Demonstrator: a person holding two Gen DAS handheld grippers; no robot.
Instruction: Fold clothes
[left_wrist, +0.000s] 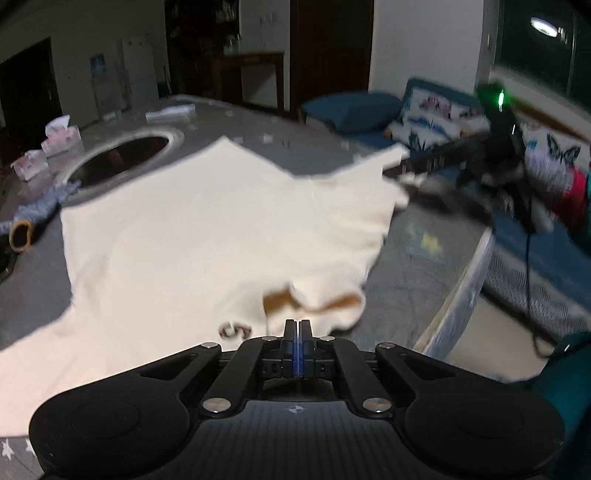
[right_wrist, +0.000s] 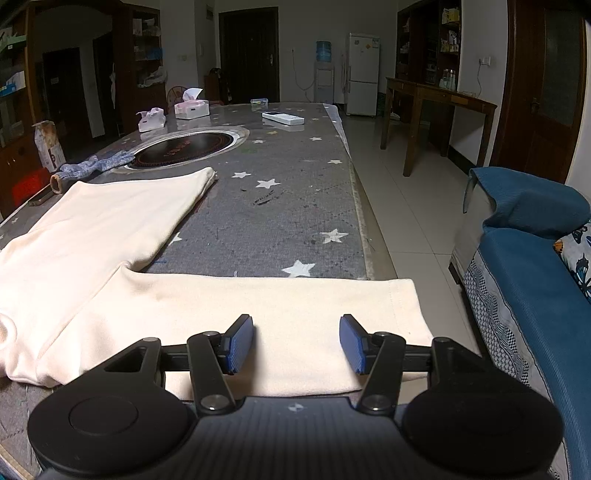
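A cream long-sleeved shirt (left_wrist: 207, 229) lies spread flat on the grey star-patterned table (right_wrist: 280, 206). My left gripper (left_wrist: 298, 326) is shut at the shirt's neckline, where the brown-lined collar (left_wrist: 332, 301) puckers up around the fingertips. In the right wrist view one sleeve (right_wrist: 295, 299) runs across the table's near edge, its cuff hanging past the right side. My right gripper (right_wrist: 297, 343) stands open low over that sleeve, its blue pads (right_wrist: 242, 343) apart and pressing nothing. The left wrist view shows the right gripper (left_wrist: 406, 177) blurred at the sleeve's end.
A round dark hob (right_wrist: 184, 147) is set into the table beyond the shirt, with a blue-grey glove (right_wrist: 96, 164) beside it. Tissue boxes (right_wrist: 192, 109) and a white remote (right_wrist: 282, 118) lie farther back. A blue sofa (right_wrist: 528, 258) stands to the right across a strip of floor.
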